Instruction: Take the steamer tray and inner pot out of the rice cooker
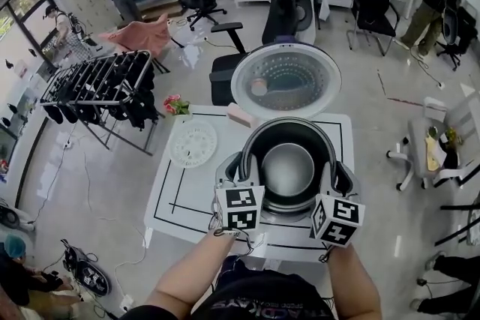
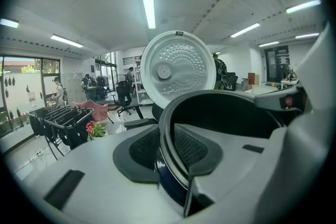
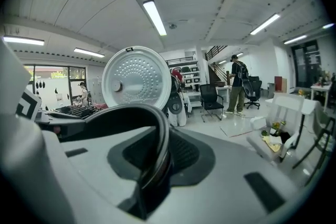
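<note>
The rice cooker (image 1: 246, 154) stands on the white table (image 1: 174, 200) with its lid (image 1: 285, 79) swung up at the back. The dark inner pot (image 1: 288, 168) sits in it, its metal floor showing. My left gripper (image 1: 244, 177) is shut on the pot's near left rim and my right gripper (image 1: 334, 182) on the near right rim. In the left gripper view the rim (image 2: 167, 161) runs between the jaws of the left gripper (image 2: 181, 183). In the right gripper view the rim (image 3: 161, 140) is pinched by the right gripper (image 3: 149, 186). The white round steamer tray (image 1: 193, 144) lies on the table to the cooker's left.
A pink block (image 1: 241, 115) lies on the table behind the cooker. Pink flowers (image 1: 176, 105) sit at the table's far left corner. A drying rack (image 1: 101, 82) stands to the left and office chairs (image 1: 225, 64) behind. People stand far off.
</note>
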Demonstrator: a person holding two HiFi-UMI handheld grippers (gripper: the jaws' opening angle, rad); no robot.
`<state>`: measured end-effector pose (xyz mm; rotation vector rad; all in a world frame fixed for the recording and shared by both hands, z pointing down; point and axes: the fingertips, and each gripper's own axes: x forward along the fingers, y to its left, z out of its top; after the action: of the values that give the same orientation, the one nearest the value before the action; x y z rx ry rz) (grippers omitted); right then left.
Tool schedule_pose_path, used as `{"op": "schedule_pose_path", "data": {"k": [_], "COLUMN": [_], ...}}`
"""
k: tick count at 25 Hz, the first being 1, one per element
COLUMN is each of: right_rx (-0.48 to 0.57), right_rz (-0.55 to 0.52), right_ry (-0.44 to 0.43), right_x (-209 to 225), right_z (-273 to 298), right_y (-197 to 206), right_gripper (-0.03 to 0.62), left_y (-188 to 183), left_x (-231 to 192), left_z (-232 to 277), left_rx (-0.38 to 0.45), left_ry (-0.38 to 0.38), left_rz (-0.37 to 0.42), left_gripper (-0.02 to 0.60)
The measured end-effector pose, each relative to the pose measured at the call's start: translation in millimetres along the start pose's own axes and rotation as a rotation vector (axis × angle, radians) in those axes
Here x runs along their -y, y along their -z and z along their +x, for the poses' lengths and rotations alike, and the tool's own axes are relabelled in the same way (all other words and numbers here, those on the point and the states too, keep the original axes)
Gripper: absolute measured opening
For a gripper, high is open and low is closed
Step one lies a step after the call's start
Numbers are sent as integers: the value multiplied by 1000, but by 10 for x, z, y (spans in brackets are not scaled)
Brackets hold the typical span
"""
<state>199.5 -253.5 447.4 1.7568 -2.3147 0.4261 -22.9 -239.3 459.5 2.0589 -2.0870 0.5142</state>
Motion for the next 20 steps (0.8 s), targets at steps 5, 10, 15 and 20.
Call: {"op": "schedule_pose_path", "data": {"k": [5, 10, 15, 20], "right_rx": [47, 92, 132, 182], "right_rz": [50, 52, 60, 60], "right_ry": [-26, -55, -87, -132], "right_x": [-28, -131, -219, -374], "right_z": [-84, -162, -248, -343], "right_y": [-152, -359, -548, -784], "right_gripper": [71, 71, 71, 71], "left_y": [-215, -368, -537, -712], "left_x": [-1, -104, -192, -340], "left_z": [-182, -283, -398, -551], "left_rx": [11, 56, 104, 148], "left_ry": [2, -5, -12, -35], "left_rz": [-53, -85, -105, -121], "left_gripper": [89, 89, 89, 89]}}
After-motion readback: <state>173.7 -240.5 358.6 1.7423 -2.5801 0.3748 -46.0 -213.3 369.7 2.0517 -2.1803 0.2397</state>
